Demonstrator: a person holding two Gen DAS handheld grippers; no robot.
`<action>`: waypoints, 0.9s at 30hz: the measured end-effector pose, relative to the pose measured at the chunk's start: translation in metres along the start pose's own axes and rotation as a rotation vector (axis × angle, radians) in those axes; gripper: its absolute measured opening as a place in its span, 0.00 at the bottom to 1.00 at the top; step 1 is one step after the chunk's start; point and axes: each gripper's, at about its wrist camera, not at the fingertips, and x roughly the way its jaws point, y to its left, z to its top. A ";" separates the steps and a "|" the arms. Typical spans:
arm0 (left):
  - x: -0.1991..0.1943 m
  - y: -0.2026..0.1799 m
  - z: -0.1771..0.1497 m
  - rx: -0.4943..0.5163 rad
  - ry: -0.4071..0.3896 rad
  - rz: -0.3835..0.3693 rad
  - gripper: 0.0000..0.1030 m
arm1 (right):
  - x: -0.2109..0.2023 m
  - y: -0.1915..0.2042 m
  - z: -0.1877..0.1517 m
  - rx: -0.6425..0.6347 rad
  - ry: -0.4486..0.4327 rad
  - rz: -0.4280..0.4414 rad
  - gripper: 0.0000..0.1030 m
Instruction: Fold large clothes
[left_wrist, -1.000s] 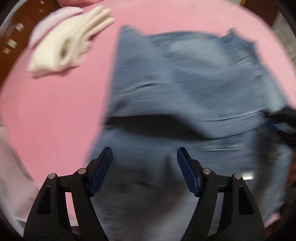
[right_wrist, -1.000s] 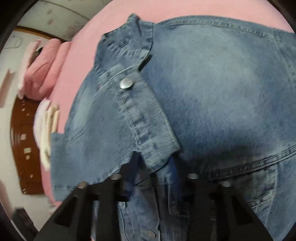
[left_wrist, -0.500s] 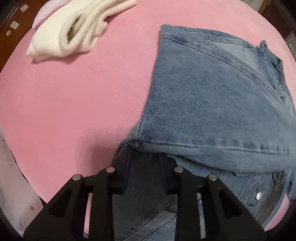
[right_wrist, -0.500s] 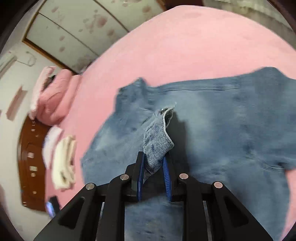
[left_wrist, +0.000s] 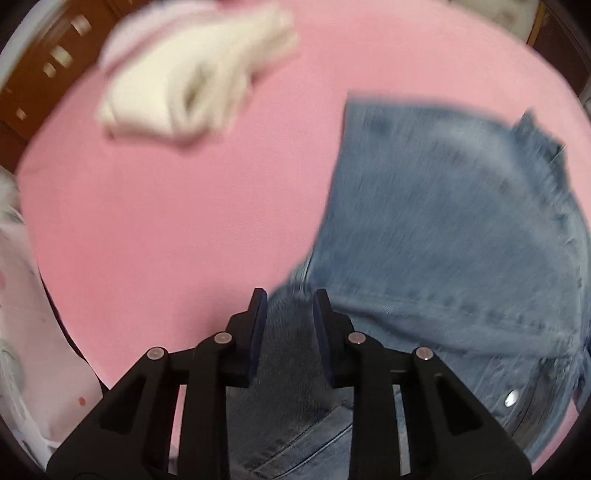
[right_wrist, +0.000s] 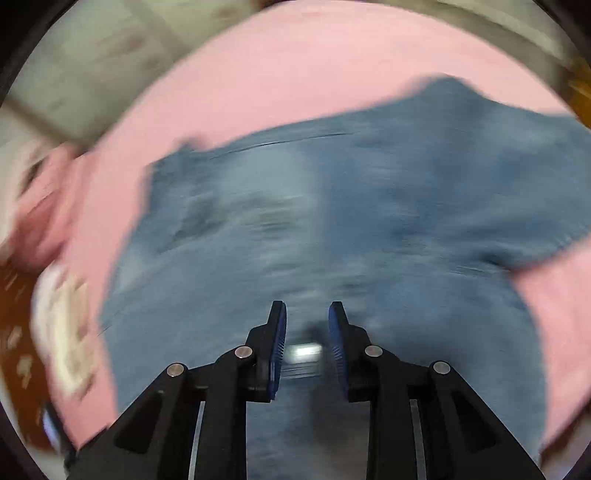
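Observation:
A blue denim jacket (left_wrist: 443, 221) lies spread on the pink bed cover (left_wrist: 184, 221). In the left wrist view my left gripper (left_wrist: 289, 295) is shut on the jacket's near left edge, and denim fills the narrow gap between its pads. A metal button (left_wrist: 511, 398) shows at the lower right. The right wrist view is blurred by motion. There my right gripper (right_wrist: 307, 306) hangs above the jacket (right_wrist: 369, 203), its jaws narrow. Denim and a bright button glint (right_wrist: 304, 350) sit between the pads, which looks like the sleeve cuff.
A folded cream garment (left_wrist: 192, 92) lies on the bed at the far left, also visible as the cream garment (right_wrist: 62, 332). Pink pillows (right_wrist: 33, 206) and a brown wooden headboard (left_wrist: 37, 74) border that side. Pale clothing (left_wrist: 22, 332) hangs off the near left edge. Bare pink cover (right_wrist: 295, 74) lies beyond the jacket.
My left gripper went from wide open to shut on the jacket's edge, then shifted with it. My right gripper rose well above the jacket with the cuff between its pads.

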 end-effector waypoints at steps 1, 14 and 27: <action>-0.015 -0.005 -0.001 0.014 -0.061 -0.023 0.23 | 0.007 0.024 -0.003 -0.051 0.056 0.110 0.24; 0.075 -0.061 0.014 0.149 0.326 -0.104 0.01 | 0.088 0.071 -0.024 -0.191 0.362 0.200 0.06; 0.042 -0.022 0.024 0.107 0.266 -0.219 0.01 | 0.010 0.013 -0.009 -0.151 0.171 0.046 0.00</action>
